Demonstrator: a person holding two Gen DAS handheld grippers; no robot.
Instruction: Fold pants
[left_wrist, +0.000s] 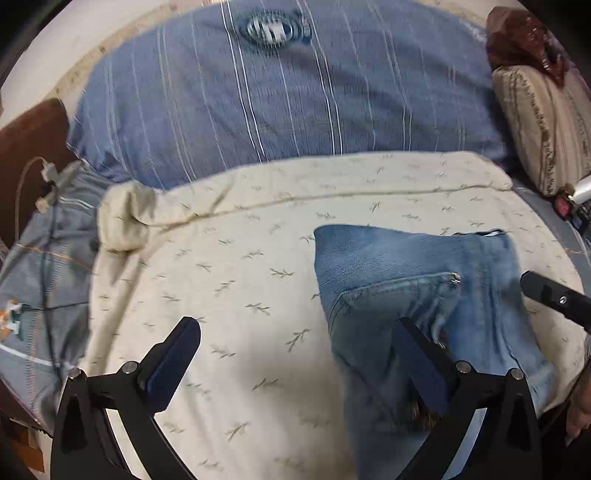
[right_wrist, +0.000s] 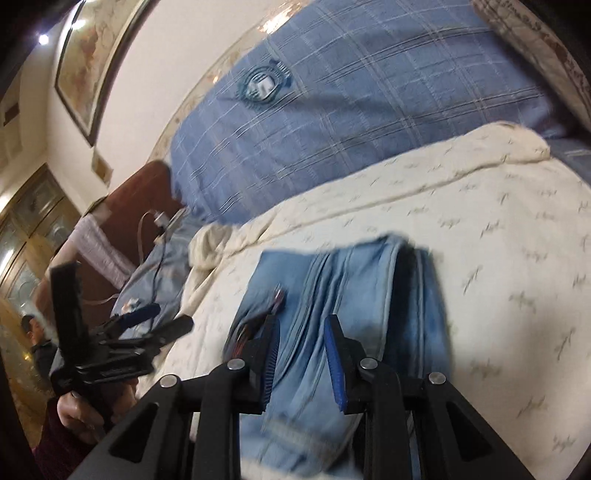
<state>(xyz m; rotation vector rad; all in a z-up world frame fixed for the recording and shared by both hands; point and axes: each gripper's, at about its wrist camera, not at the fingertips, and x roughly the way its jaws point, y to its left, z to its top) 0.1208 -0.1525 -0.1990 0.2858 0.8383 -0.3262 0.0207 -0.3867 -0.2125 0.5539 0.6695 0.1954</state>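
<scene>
Left tongs (left_wrist: 295, 365) spread wide, fingers well apart, nothing between them. Left finger hangs over bare cream bedspread (left_wrist: 229, 266) with a small leaf print. Right finger overlaps the folded jeans (left_wrist: 413, 295), contact unclear.

Jeans lie on the bedspread toward the bed's right side, pocket with rivet facing up. Tip of the right tongs (left_wrist: 554, 297) enters from the right edge, over the jeans' right side; its opening not visible.

Large blue striped pillow (left_wrist: 277, 99) at the head of the bed. Beige patterned cushion (left_wrist: 543, 122) at the far right corner. Cable (left_wrist: 48, 177) at the left edge.
</scene>
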